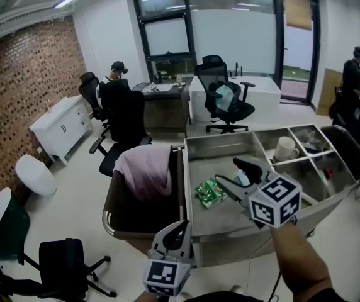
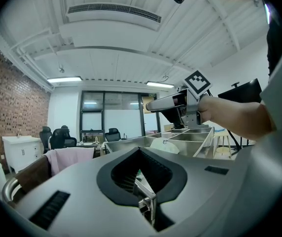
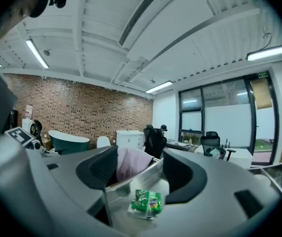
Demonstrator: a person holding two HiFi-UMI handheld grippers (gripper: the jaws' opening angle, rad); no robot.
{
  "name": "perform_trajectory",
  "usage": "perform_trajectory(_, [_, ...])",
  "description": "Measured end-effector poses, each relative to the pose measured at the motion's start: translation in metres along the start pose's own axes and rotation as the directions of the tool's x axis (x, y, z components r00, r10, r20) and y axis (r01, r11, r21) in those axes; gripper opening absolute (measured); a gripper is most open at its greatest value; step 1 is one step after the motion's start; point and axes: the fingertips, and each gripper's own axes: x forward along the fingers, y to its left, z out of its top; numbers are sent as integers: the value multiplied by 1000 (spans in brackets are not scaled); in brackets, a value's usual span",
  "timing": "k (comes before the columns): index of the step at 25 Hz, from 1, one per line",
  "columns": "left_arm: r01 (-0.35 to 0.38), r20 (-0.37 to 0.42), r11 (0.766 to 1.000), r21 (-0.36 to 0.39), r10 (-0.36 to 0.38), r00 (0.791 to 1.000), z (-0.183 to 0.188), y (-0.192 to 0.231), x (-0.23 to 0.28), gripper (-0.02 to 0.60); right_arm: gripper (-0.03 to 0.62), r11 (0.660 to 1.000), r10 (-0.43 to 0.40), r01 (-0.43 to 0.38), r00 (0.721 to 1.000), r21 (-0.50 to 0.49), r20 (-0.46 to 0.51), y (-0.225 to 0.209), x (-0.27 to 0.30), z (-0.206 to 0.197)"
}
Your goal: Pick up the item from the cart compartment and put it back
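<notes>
A green snack packet [image 1: 210,192] lies on the floor of the steel cart's [image 1: 192,145] large left compartment. My right gripper [image 1: 229,172] hovers just over it, tilted down to the left, jaws open. In the right gripper view the packet [image 3: 146,202] sits on the steel floor below and between the open jaws [image 3: 140,169], and the pads do not touch it. My left gripper [image 1: 179,226] hangs low in front of the cart's near wall, jaws together and empty. In the left gripper view its jaws [image 2: 140,150] meet, and the right gripper [image 2: 156,104] shows beyond them over the cart.
A white cup [image 1: 286,148] stands in a small back compartment, with other small items in the compartments beside it. A pink cloth [image 1: 145,172] drapes over a brown bin left of the cart. Office chairs [image 1: 124,121], desks and two people stand farther back.
</notes>
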Motion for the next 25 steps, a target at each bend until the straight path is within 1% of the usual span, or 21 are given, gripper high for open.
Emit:
perform_trajectory(3, [-2, 6, 1000, 2, 2, 1000, -2, 2, 0, 0, 380, 1000, 4, -6, 997, -23, -74, -10, 25, -11])
perform_trajectory(5, [-3, 4, 1000, -3, 3, 1000, -2, 3, 0, 0, 397, 1000, -6, 2, 992, -30, -127, -18, 41, -23])
perform_trajectory(7, [-6, -1, 1000, -8, 6, 1000, -3, 3, 0, 0, 399, 1000, -9, 4, 984, -30, -176, -23, 55, -35])
perform_trajectory(9, [-10, -5, 1000, -2, 10, 1000, -7, 6, 0, 0, 439, 1000, -4, -1, 975, -22, -220, -27, 69, -48])
perform_trajectory(11, [-13, -4, 1000, 0, 13, 1000, -7, 8, 0, 0, 465, 1000, 4, -6, 966, -7, -257, -30, 81, -61])
perform_trajectory(12, [-14, -2, 1000, 0, 14, 1000, -7, 9, 0, 0, 465, 1000, 6, -6, 961, 0, -276, -32, 86, -68])
perform_trajectory(14, [-18, 0, 1000, -5, 18, 1000, -7, 10, -1, 0, 465, 1000, 6, -4, 948, 5, -318, -36, 96, -83])
perform_trajectory(17, [-28, 0, 1000, -14, 28, 1000, -6, 12, -2, 0, 471, 1000, 9, -5, 919, 11, -394, -39, 109, -108])
perform_trajectory(20, [-29, -10, 999, -14, 29, 1000, -7, 11, -3, 0, 508, 999, 27, -12, 888, 36, -459, -39, 119, -137])
perform_trajectory(21, [-30, -11, 999, -13, 30, 999, -8, 12, -3, 0, 518, 999, 31, -14, 880, 39, -473, -39, 122, -144])
perform_trajectory(25, [-38, 0, 999, -16, 38, 999, -10, 17, -2, 0, 518, 999, 38, -21, 859, 40, -511, -35, 134, -161])
